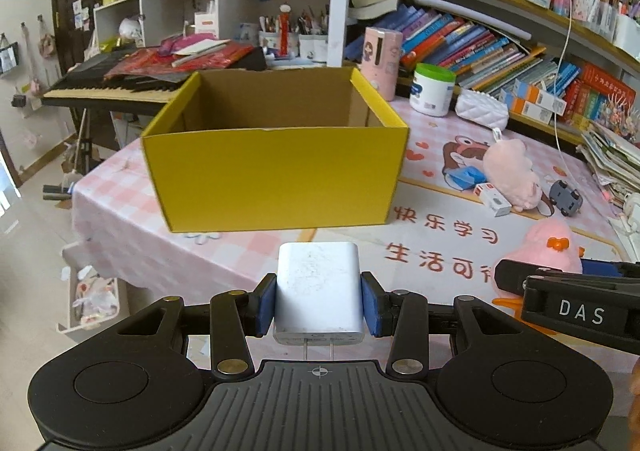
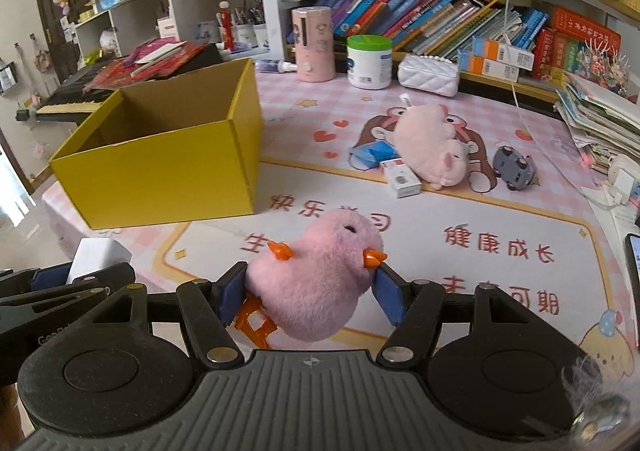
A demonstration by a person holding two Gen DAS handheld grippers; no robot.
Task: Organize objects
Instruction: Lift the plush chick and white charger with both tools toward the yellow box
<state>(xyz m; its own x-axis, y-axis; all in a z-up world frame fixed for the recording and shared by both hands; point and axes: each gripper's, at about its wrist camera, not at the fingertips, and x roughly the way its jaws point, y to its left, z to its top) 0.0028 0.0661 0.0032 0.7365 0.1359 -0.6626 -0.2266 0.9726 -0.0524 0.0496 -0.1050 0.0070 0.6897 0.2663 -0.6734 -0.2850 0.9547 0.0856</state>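
My left gripper (image 1: 319, 301) is shut on a white charger plug (image 1: 319, 287), held above the table's near edge in front of an open yellow cardboard box (image 1: 272, 175). My right gripper (image 2: 310, 291) is shut on a pink fluffy chick toy (image 2: 320, 275) with orange beak and feet, right of the box (image 2: 160, 171). The chick (image 1: 548, 247) and right gripper also show at the right of the left wrist view. The box interior that I can see looks empty. A pink plush pig (image 2: 430, 143), a small white box (image 2: 402, 177), a blue packet (image 2: 374, 153) and a grey toy car (image 2: 514, 167) lie on the mat.
The table has a pink cartoon mat (image 2: 460, 219). At the back stand a pink canister (image 2: 312, 45), a white jar (image 2: 369, 61) and a white quilted purse (image 2: 428, 75), below shelves of books. A paper stack (image 2: 600, 119) is at right. A keyboard piano (image 1: 112, 85) stands behind the box.
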